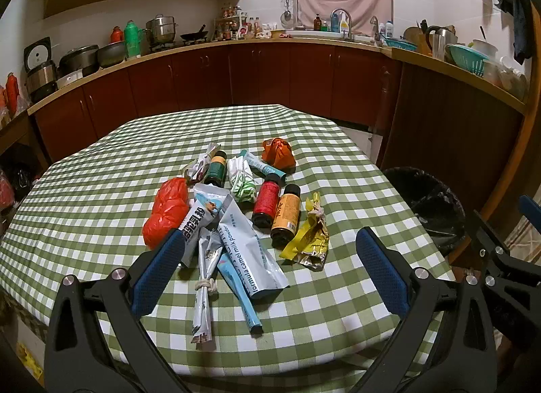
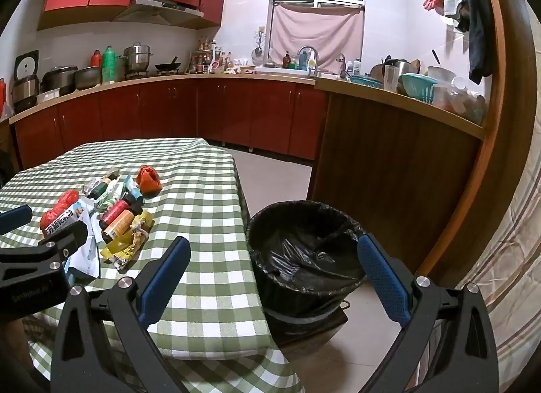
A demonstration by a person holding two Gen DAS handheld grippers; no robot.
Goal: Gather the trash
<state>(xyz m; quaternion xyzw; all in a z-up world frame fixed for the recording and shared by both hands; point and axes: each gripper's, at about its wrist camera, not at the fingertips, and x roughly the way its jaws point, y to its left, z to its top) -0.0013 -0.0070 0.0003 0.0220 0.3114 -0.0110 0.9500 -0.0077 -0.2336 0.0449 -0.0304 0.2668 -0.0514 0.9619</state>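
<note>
Trash lies in a loose heap near the middle of the checked surface (image 1: 101,190): a crumpled red plastic bag (image 1: 165,212), silver milk powder sachets (image 1: 247,254), a red bottle (image 1: 267,200) and an orange bottle (image 1: 286,215) lying side by side, a green bottle (image 1: 216,169), a yellow wrapper (image 1: 309,239) and a crumpled orange bag (image 1: 278,152) set slightly apart at the far side. The left gripper (image 1: 270,257) hovers above the near sachets, its fingers (image 1: 162,268) spread wide and grasping nothing. The right gripper (image 2: 274,274) hangs over the surface edge, fingers (image 2: 383,278) likewise released and empty. A black-lined trash bin (image 2: 304,251) stands on the floor just beside the surface.
</note>
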